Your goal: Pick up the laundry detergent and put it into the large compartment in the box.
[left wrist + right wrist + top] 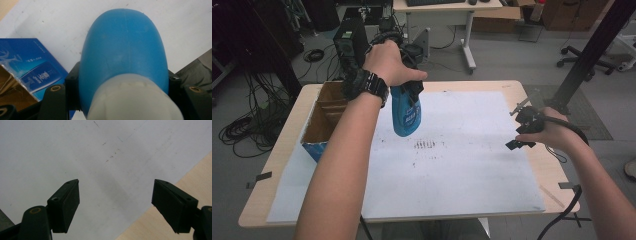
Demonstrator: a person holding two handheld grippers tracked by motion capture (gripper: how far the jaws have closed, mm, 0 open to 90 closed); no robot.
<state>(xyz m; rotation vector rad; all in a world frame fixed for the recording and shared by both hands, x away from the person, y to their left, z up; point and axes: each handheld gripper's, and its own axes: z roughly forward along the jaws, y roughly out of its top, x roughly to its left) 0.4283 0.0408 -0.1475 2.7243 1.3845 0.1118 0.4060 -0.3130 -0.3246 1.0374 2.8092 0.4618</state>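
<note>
a pale wooden worktop (pixel 282 145) carries a scuffed white sheet (pixel 462 165) and, at its left edge, an open cardboard box (pixel 324 120) with blue sides; around it lie grey floor, coiled cables (pixel 242 132), a desk (pixel 447 10) and an office chair (pixel 587 62). the left gripper (pixel 404 82) has its jaws clamped on a blue bottle (pixel 406 115), hanging clear above the sheet just right of the box. the right gripper (pixel 524 130) hovers over the sheet's right edge, jaws wide apart and empty.

My left hand (pixel 388 62) is covering my left gripper (pixel 411 87) and the top of the blue bottle (pixel 406 116). The bottle's label print is reading too small. In the left gripper view, the bottle is hiding both pads, and the blue carton (pixel 32 67) is running off the left edge.
</note>
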